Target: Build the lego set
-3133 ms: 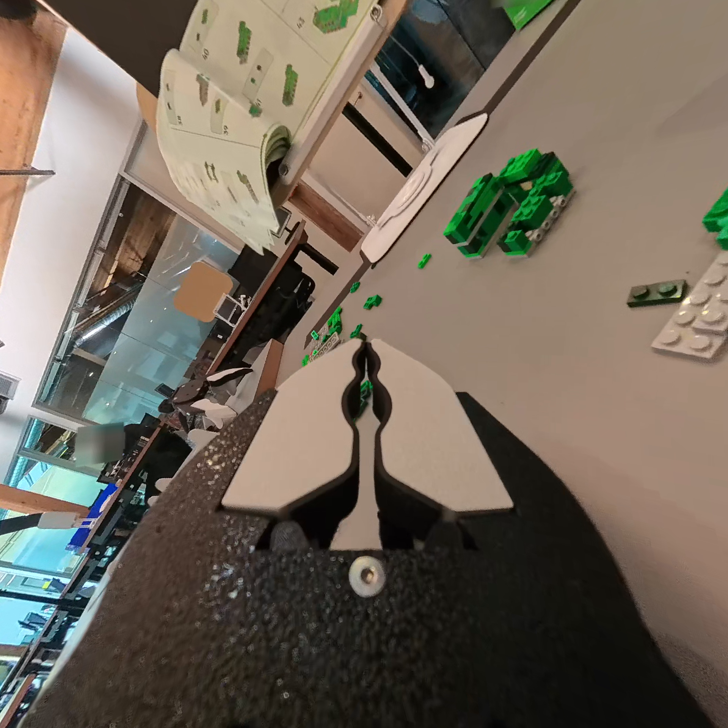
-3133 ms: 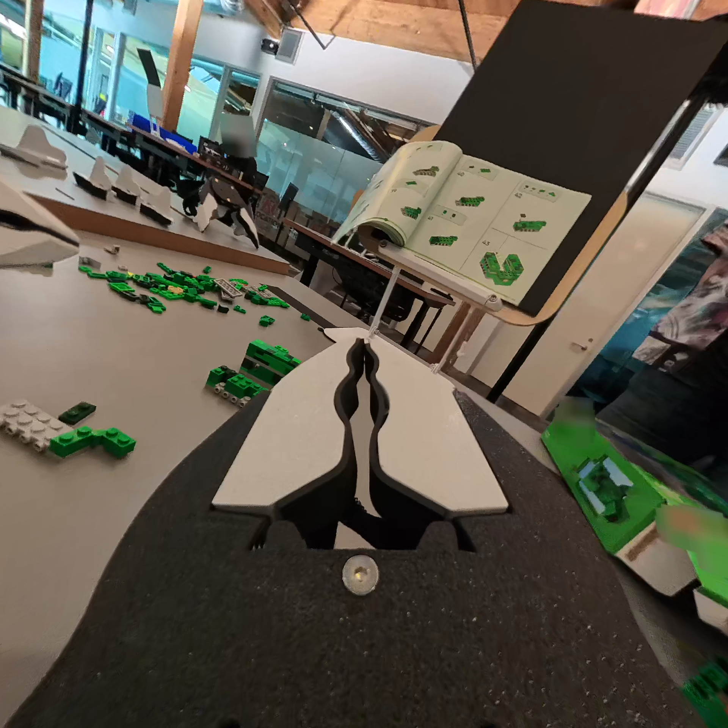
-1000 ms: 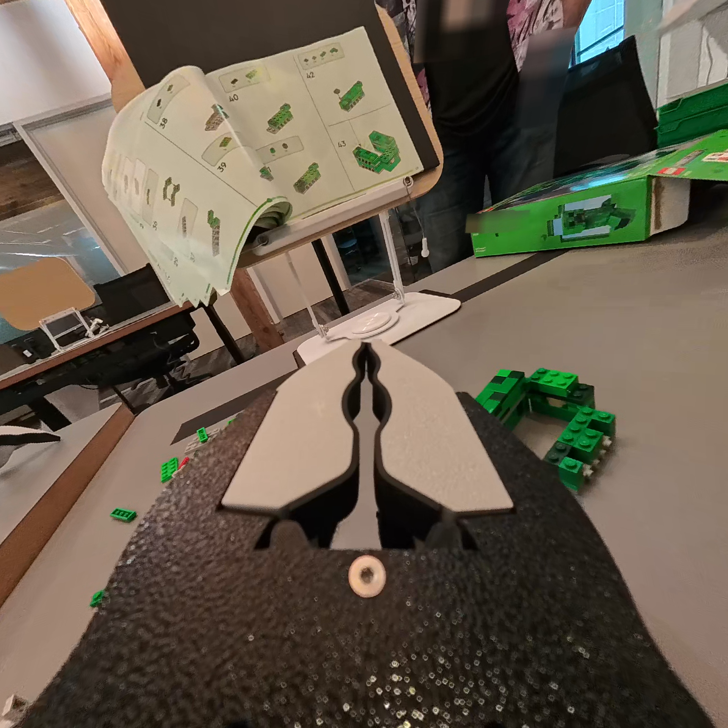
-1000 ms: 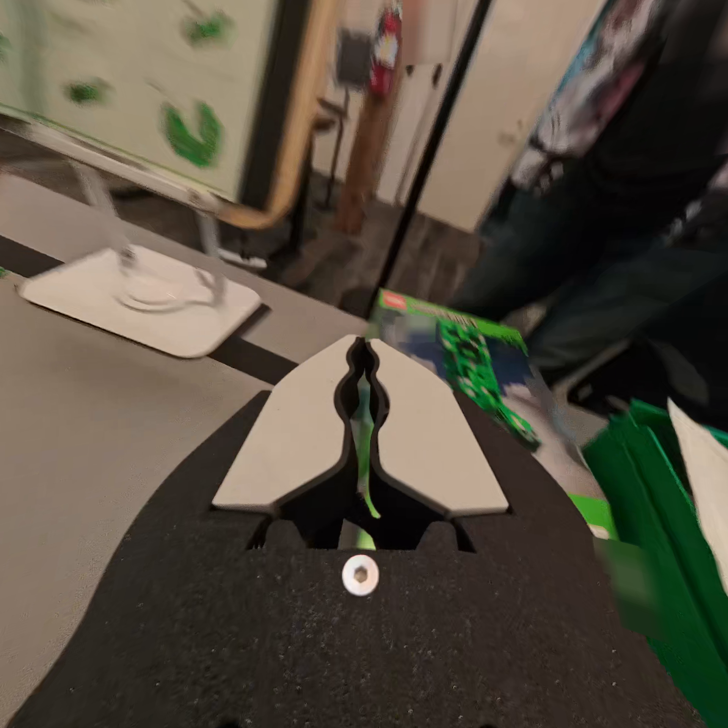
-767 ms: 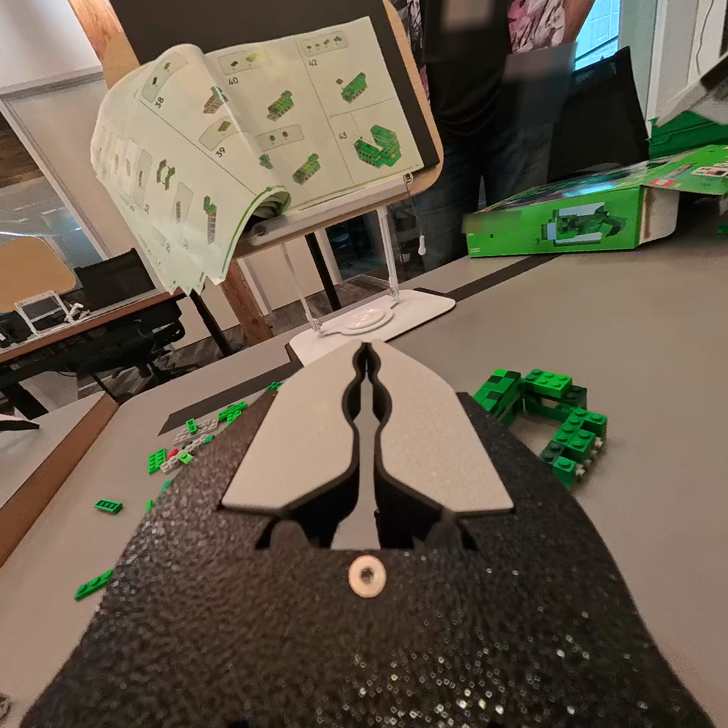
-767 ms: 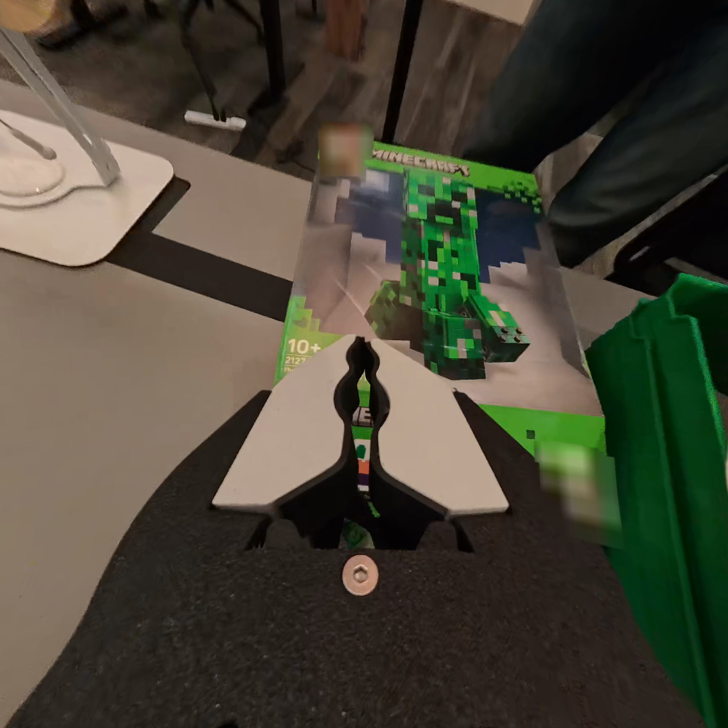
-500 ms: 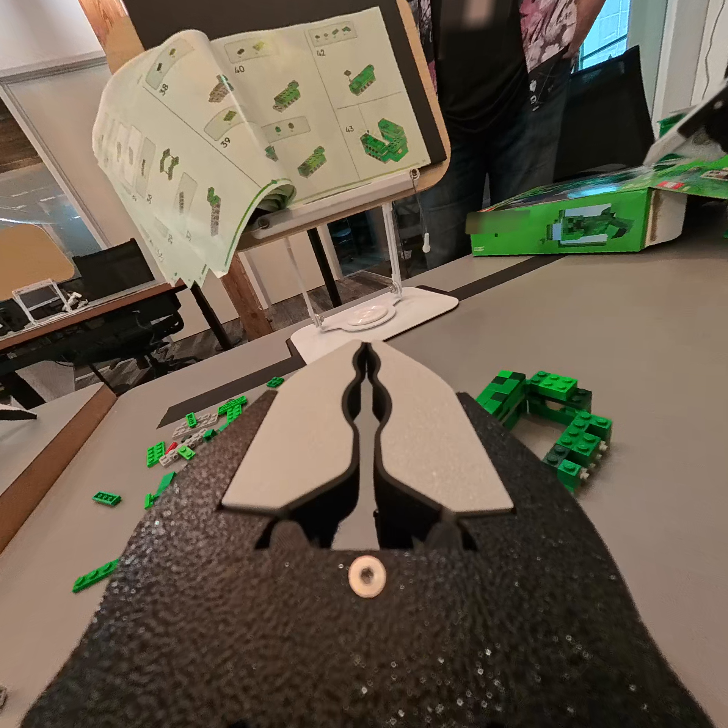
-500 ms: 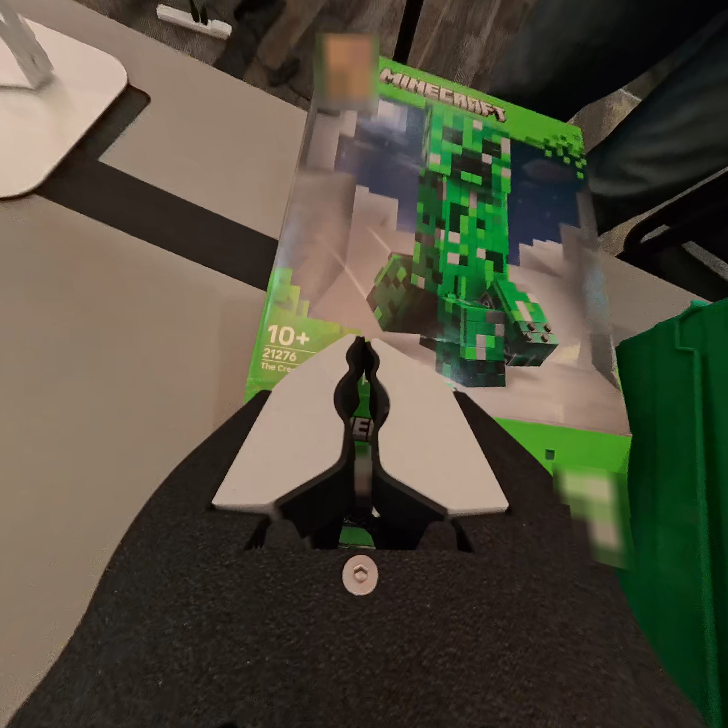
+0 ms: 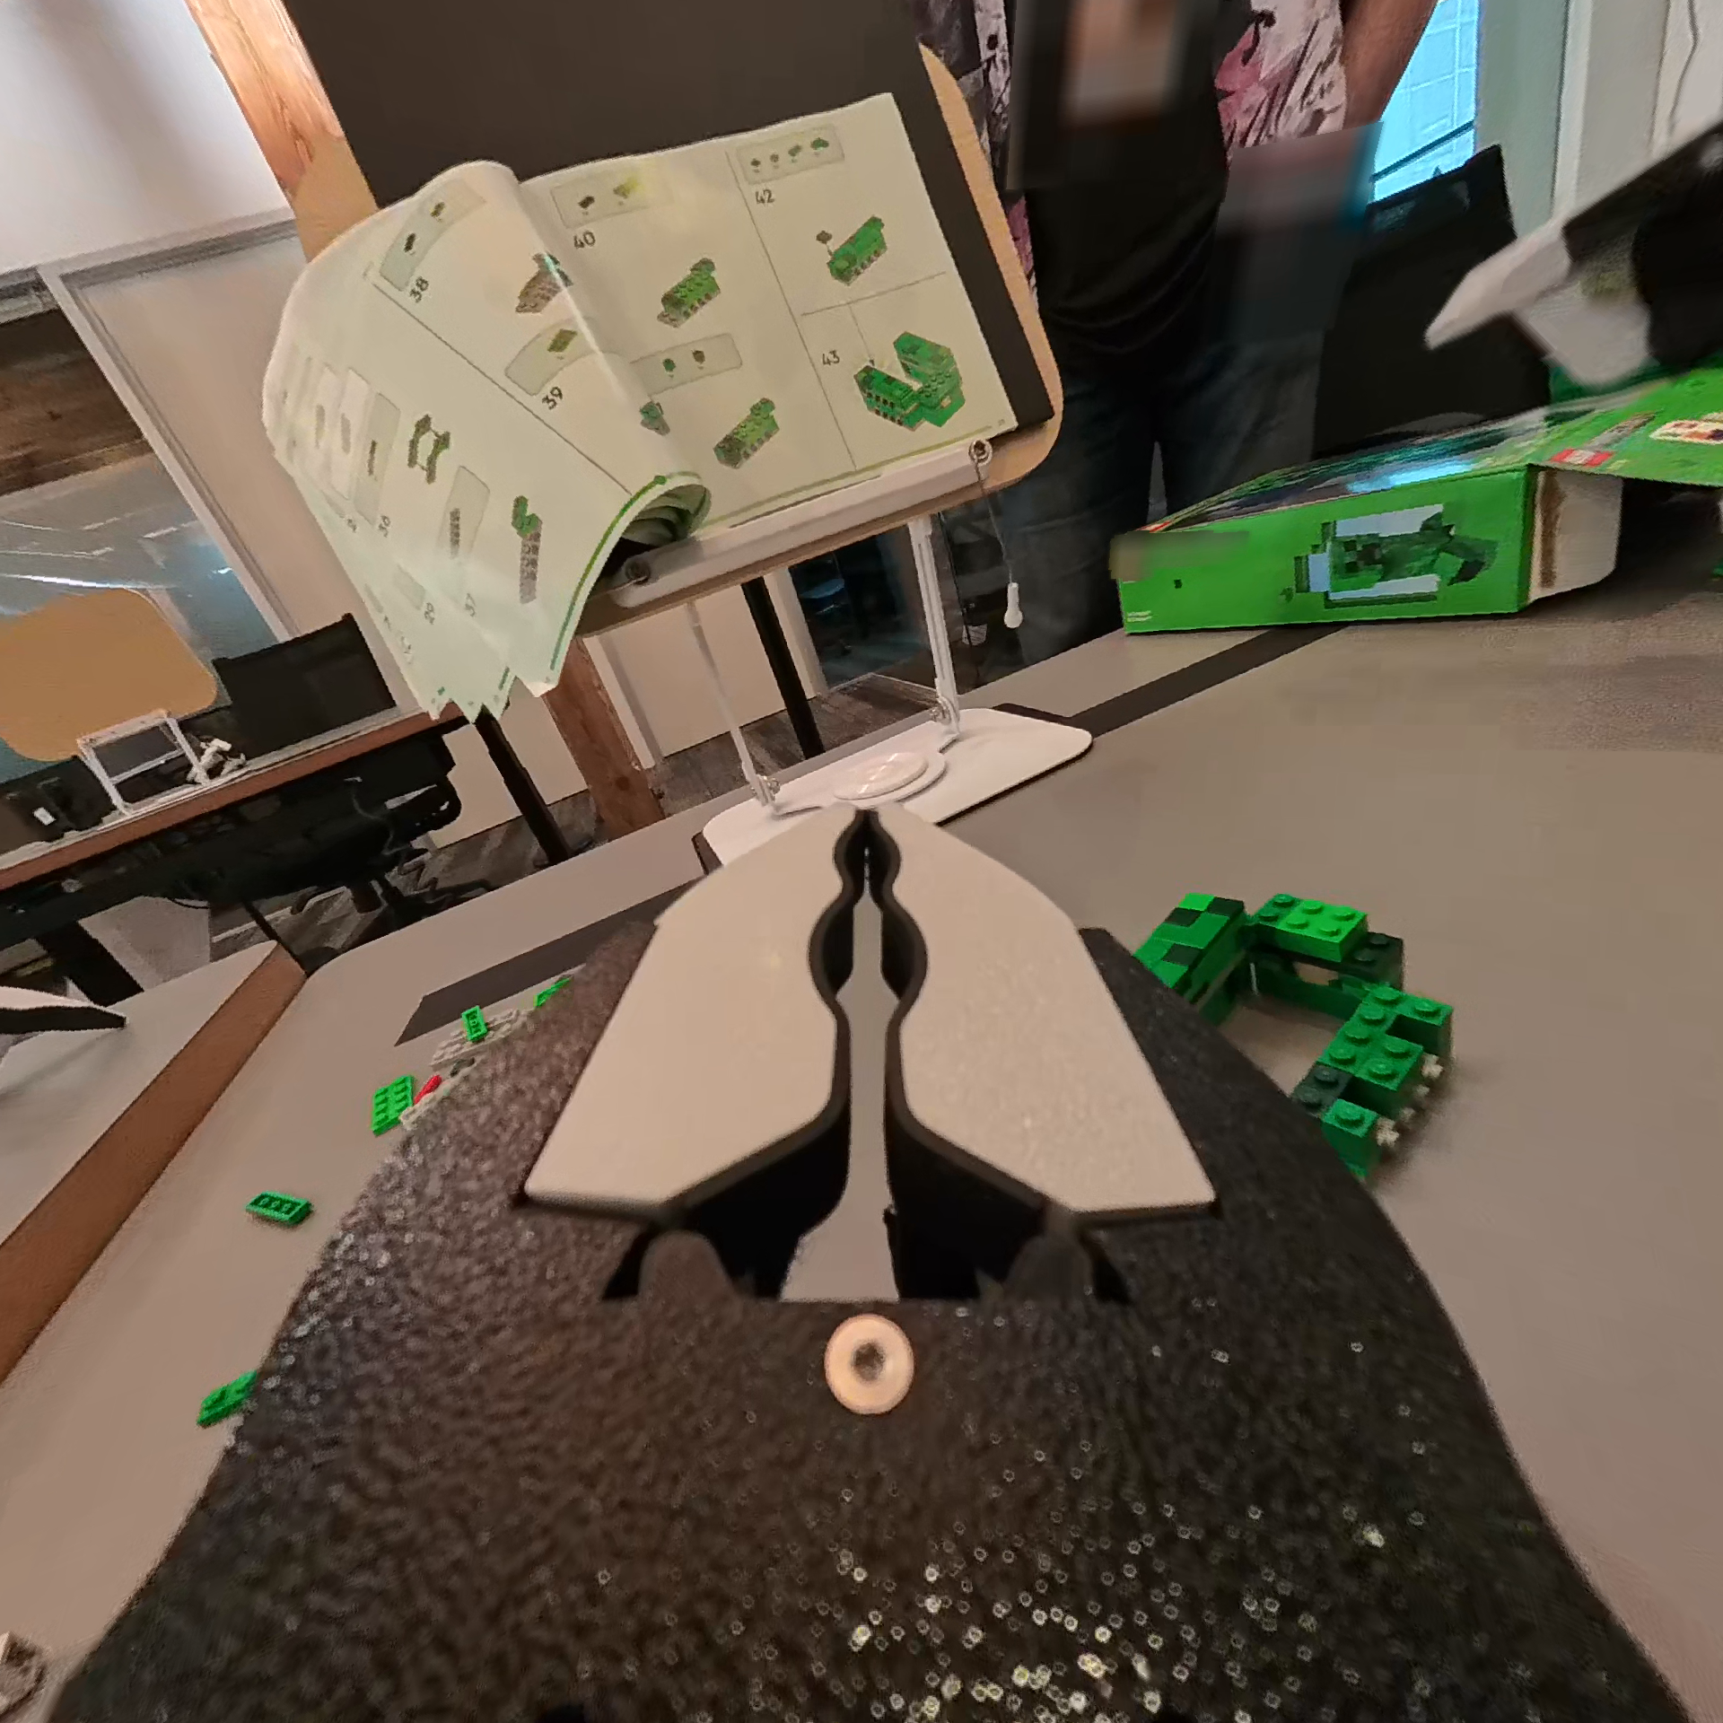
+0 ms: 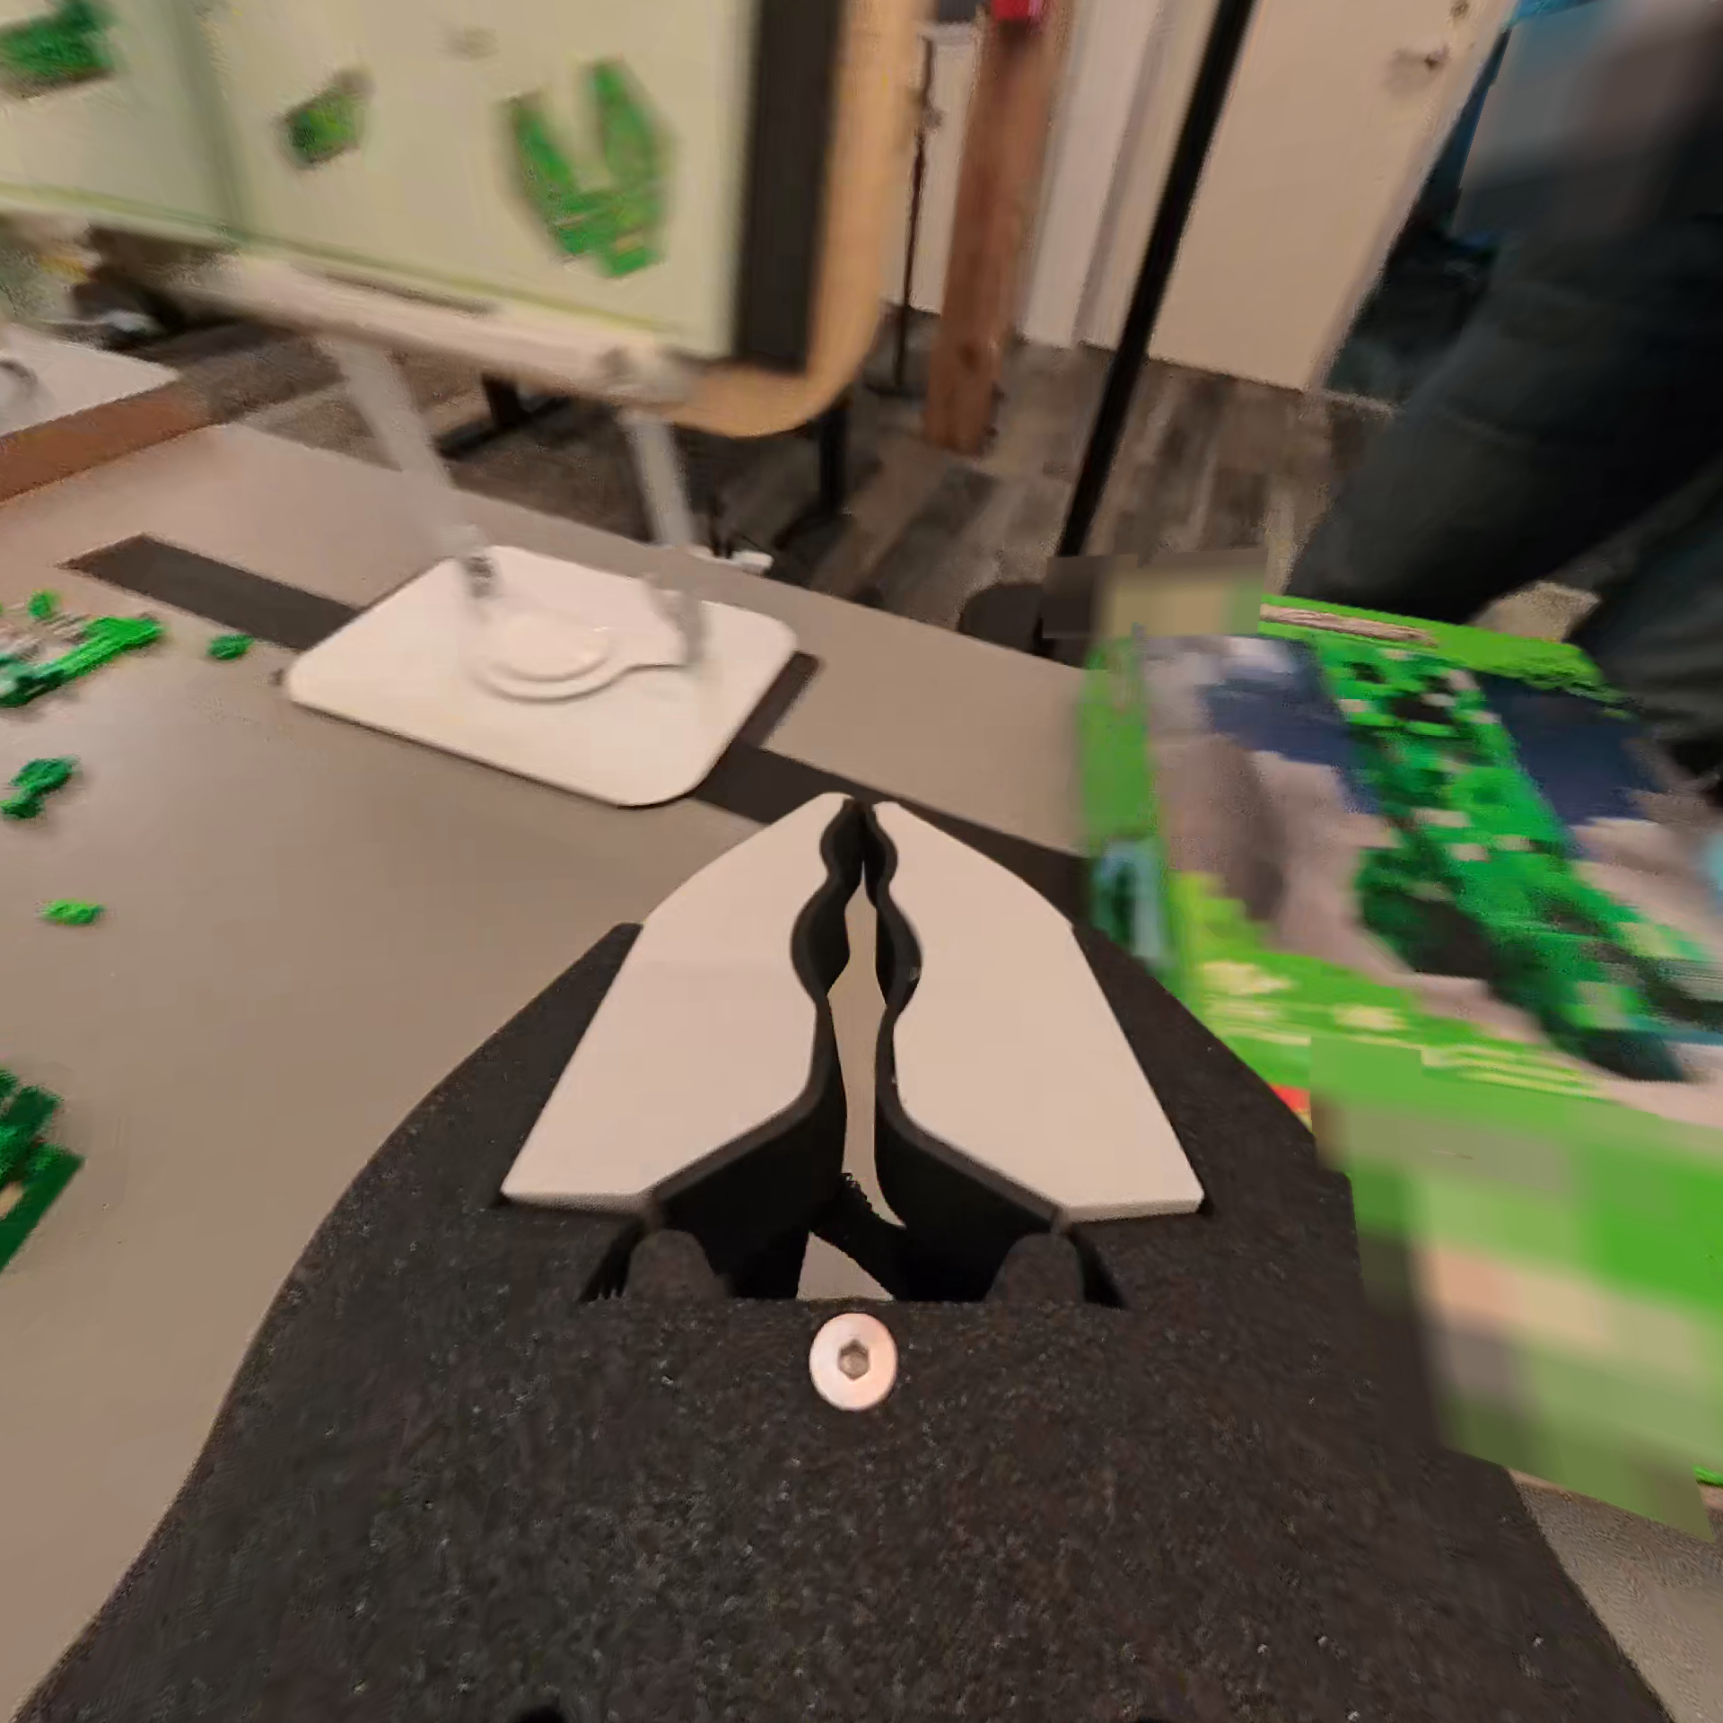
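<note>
Both the left claw (image 9: pixel 867 825) and right claw (image 10: pixel 860 820) are pressed together and empty above the grey desk (image 9: pixel 1399 802), the partly built green brick frame (image 9: pixel 1305 1007) near the left claw's right side.

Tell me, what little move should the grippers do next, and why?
Probably open the left gripper and reach toward the small loose green bricks on the grey table. Both grippers are shut and empty, the right gripper too, and the half-built green brick frame needs more pieces.
</note>
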`<state>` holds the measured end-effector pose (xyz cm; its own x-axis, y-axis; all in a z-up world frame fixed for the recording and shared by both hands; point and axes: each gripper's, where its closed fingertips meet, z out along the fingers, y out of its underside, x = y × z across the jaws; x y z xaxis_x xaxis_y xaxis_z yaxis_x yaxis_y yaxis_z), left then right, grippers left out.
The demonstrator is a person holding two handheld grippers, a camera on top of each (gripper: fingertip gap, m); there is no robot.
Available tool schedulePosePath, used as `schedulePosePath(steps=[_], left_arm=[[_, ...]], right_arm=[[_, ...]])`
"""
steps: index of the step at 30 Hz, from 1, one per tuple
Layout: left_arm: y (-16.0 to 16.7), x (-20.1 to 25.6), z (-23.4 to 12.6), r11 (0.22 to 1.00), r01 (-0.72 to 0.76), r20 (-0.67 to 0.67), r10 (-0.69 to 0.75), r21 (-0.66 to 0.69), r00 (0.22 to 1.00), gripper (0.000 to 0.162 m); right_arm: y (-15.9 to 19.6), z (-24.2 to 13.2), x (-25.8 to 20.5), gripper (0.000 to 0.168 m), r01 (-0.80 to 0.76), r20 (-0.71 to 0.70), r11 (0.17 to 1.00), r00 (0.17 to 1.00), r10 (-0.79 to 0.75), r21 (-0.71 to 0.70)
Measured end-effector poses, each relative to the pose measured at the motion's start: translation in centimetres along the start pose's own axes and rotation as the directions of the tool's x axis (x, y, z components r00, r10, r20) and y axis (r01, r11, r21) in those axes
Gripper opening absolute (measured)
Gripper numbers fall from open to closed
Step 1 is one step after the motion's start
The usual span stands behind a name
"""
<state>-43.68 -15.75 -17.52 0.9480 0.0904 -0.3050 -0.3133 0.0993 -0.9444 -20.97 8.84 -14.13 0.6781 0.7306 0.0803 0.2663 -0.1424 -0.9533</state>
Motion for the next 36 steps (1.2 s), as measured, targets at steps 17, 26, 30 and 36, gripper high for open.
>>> schedulePosePath(steps=[17,26,30,36], left_arm=[[-0.3,-0.2,-0.2,1.000,0.000,0.024,-0.001,0.019,1.000,0.000],[-0.1,-0.2,0.0,0.999,-0.031,0.048,0.031,-0.010,0.998,0.013],[-1.2,-0.4,0.0,0.998,-0.053,0.072,0.056,-0.042,0.996,0.042],[-9.5,1.7,0.8,0.999,-0.019,0.028,0.018,0.027,0.999,0.060]], right_arm=[[5.3,0.1,-8.2,0.001,0.272,-0.138,0.941,0.959,-0.247,0.202],[5.0,0.2,-8.5,0.024,0.275,-0.105,0.933,0.961,-0.257,0.233],[3.1,-1.0,-8.6,0.044,0.256,-0.079,0.921,0.967,-0.244,0.293],[-4.3,-7.1,-10.2,0.053,0.272,0.083,0.880,0.941,-0.327,0.388]])
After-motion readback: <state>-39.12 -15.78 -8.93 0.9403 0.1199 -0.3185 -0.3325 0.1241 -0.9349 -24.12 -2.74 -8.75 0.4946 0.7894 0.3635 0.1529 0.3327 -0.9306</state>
